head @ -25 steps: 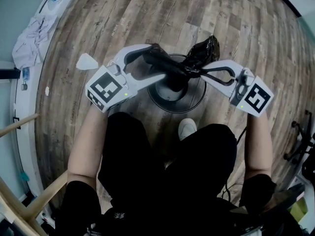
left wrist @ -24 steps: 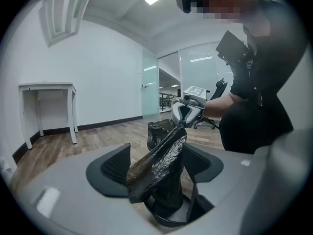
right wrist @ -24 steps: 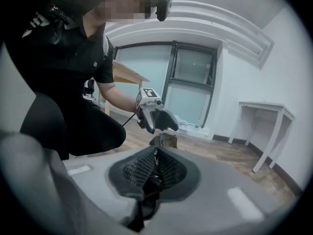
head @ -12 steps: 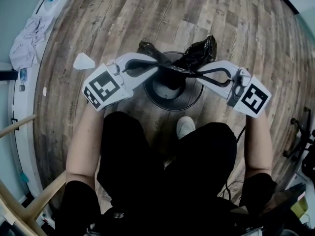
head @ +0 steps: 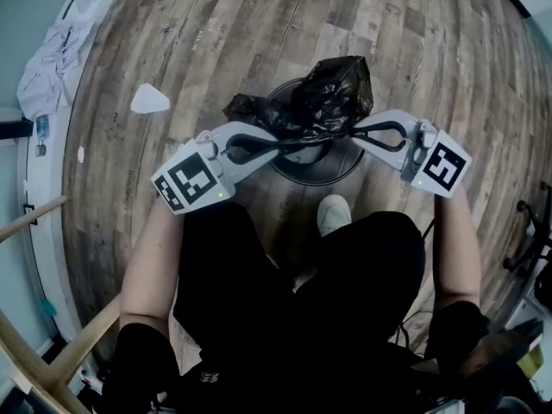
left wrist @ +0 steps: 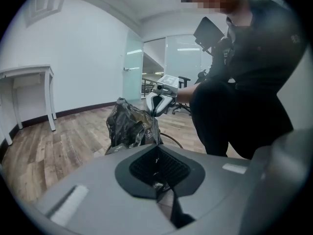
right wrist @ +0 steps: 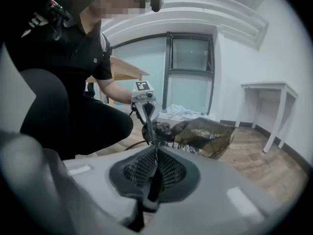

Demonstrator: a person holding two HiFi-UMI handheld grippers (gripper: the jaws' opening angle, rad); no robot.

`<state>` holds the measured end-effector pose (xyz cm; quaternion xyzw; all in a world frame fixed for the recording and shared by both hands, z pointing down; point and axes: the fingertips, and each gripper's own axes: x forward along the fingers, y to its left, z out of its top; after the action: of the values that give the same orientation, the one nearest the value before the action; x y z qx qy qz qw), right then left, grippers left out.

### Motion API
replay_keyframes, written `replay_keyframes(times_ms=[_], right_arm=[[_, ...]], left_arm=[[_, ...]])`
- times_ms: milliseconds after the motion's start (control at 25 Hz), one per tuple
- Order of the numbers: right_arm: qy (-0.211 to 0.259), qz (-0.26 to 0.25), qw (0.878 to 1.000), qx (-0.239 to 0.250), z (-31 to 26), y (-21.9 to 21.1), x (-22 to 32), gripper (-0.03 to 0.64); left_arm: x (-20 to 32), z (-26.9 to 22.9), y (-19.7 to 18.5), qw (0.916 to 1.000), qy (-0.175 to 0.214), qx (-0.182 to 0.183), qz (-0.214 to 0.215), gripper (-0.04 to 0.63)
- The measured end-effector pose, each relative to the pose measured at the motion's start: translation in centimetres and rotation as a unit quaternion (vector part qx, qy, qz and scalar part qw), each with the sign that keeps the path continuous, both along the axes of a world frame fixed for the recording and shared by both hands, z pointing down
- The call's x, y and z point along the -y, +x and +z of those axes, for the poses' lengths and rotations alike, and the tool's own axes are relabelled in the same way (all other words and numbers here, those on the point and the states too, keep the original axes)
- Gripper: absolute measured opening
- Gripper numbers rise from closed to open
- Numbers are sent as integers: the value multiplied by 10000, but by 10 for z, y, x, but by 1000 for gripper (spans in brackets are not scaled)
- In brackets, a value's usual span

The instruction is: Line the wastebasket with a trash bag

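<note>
Head view: the trash bag [head: 326,100] hangs bunched between the left gripper [head: 278,142] and the right gripper [head: 355,132], directly over the round wastebasket [head: 315,179] on the wood floor, with most of its bulk piled toward the far rim and not yet down inside. It looks like thin, light, slippery film that will crumple and billow instead of holding a shape, so the sensible hold is on the mouth edge, one point at each side, to pull the opening wide over the rim. Left gripper view: the jaws are together, a small shiny scrap of film is pinched at the seam of the pads, and the crumpled bulk sits just ahead of the tips, with the other gripper beyond it. Right gripper view: these jaws are likewise clamped, a dark strip of film runs out between the pads, and the bag spreads forward and to the right.
</note>
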<state>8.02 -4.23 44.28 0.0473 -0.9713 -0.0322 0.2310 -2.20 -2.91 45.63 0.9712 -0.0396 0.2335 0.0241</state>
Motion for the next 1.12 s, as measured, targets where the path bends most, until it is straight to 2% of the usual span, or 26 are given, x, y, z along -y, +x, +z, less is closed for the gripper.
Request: replay_keyframes(times_ms=[240, 280, 320, 360, 440, 680, 1000, 1120], right_arm=[[-324, 214, 9986, 353, 4, 7, -13, 8], [-336, 272, 9983, 399, 2, 9, -14, 25], [-314, 310, 9983, 392, 0, 11, -16, 88], [-244, 332, 9986, 331, 0, 14, -18, 146], [62, 362, 9993, 77, 2, 18, -17, 193], [1185, 420, 9900, -640, -12, 12, -1, 198], [1698, 216, 9823, -762, -48, 2, 3, 207], [1779, 101, 9756, -1287, -30, -1, 11, 210]], left_arm=[[-20, 4, 7, 9993, 64, 92, 353, 8], [-21, 3, 7, 9993, 96, 85, 343, 8], [-21, 1, 7, 9994, 118, 66, 323, 8], [-21, -1, 6, 9994, 137, 39, 309, 8], [-21, -7, 6, 9993, 197, -2, 333, 8], [-26, -24, 8, 9979, 349, 61, 540, 8], [-22, -31, 11, 9972, 341, 86, 658, 8], [-22, -30, 14, 9968, 382, 60, 702, 8]])
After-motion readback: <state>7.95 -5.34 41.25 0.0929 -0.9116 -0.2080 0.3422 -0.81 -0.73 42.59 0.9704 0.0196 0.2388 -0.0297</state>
